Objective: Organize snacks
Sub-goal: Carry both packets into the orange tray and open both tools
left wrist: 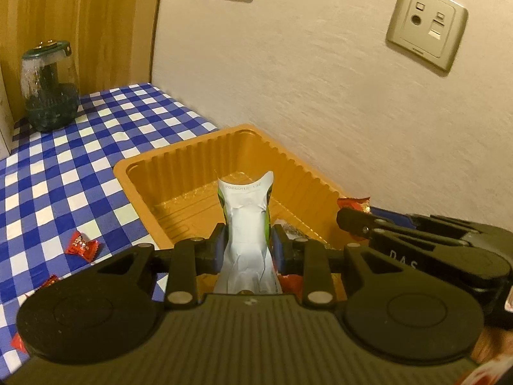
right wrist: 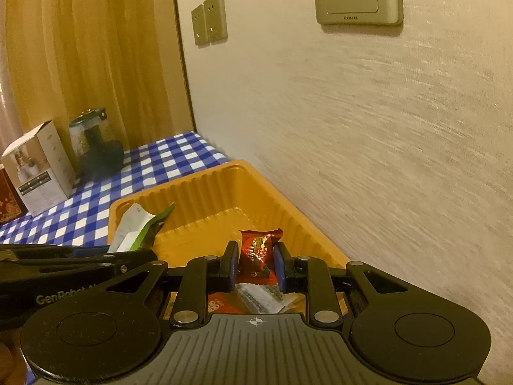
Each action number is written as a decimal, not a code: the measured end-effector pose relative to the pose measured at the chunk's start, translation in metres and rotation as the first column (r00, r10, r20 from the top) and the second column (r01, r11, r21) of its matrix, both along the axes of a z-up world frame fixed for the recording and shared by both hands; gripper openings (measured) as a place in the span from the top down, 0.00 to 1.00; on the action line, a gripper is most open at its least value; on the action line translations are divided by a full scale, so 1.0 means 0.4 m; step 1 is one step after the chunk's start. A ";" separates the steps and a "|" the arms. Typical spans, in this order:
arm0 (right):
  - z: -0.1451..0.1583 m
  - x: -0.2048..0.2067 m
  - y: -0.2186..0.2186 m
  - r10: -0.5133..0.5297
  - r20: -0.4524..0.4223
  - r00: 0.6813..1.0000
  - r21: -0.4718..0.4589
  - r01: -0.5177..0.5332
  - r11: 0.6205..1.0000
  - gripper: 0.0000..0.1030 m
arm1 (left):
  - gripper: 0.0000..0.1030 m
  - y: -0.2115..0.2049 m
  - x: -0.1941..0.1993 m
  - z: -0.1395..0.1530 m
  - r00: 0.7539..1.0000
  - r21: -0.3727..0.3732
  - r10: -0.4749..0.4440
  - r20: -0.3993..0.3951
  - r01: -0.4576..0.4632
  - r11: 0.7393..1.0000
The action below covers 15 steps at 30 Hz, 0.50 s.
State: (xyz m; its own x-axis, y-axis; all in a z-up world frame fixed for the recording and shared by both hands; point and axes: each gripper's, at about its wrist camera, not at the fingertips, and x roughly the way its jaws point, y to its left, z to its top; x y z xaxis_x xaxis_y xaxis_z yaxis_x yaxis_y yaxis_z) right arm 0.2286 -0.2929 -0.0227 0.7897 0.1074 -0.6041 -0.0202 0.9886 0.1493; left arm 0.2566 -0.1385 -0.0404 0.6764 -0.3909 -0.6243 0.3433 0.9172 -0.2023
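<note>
Both your grippers carry snacks over the orange tray.

Your left gripper pinches a silver-and-green snack packet above the ribbed orange tray; to its right, your right gripper clamps a red wrapped candy over that same tray beside the wall.
</note>
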 end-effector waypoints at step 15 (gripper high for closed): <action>-0.014 0.032 -0.006 -0.012 -0.027 1.000 0.031 0.013 0.999 0.77 | 0.65 0.047 0.008 0.003 0.997 0.032 0.068 0.038 -0.069 0.997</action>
State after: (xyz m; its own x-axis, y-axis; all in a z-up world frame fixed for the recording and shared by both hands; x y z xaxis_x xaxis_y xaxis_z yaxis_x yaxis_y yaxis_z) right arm 0.2414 -0.2954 -0.0283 0.7745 0.1164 -0.6218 -0.0032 0.9836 0.1802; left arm 0.2599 -0.1196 -0.0391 0.7236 -0.3225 -0.6102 0.2863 0.9447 -0.1598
